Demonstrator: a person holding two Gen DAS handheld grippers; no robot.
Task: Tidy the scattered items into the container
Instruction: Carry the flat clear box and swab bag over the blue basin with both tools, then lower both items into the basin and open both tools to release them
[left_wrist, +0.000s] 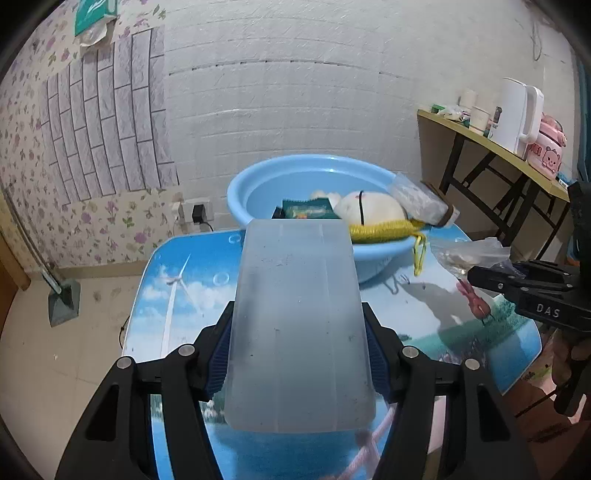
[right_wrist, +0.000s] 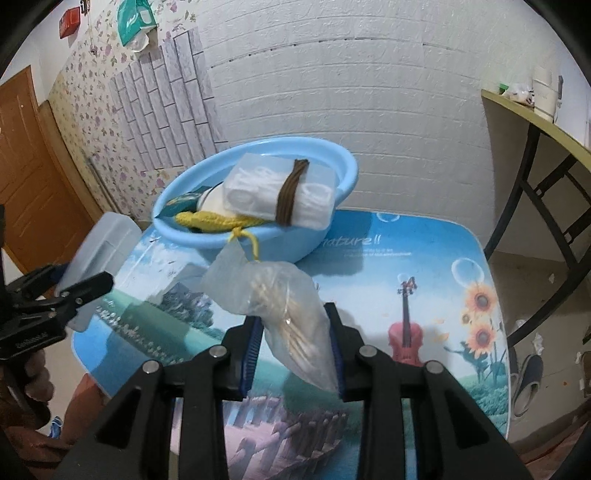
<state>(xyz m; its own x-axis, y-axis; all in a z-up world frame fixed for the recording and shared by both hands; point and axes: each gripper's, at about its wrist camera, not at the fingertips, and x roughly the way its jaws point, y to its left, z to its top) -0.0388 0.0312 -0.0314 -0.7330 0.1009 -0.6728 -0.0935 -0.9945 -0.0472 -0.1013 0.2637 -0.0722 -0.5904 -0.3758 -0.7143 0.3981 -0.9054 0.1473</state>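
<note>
My left gripper (left_wrist: 297, 350) is shut on a frosted plastic box (left_wrist: 295, 325) and holds it above the table, short of the blue basin (left_wrist: 258, 173). The basin holds a white plush, a yellow knitted item (left_wrist: 376, 230), a green packet (left_wrist: 306, 210) and a clear pack with a brown band (right_wrist: 280, 192). My right gripper (right_wrist: 295, 350) is shut on a clear bag of cotton swabs (right_wrist: 284, 306) in front of the basin (right_wrist: 343, 162). The left gripper with the box (right_wrist: 99, 243) shows at the left in the right wrist view.
The low table (right_wrist: 424, 266) has a printed landscape cover. A side table (left_wrist: 491, 144) with a white kettle and cups stands at the right. A wall socket with a plug (left_wrist: 199, 214) is behind the table. Slippers (right_wrist: 528, 376) lie on the floor at the right.
</note>
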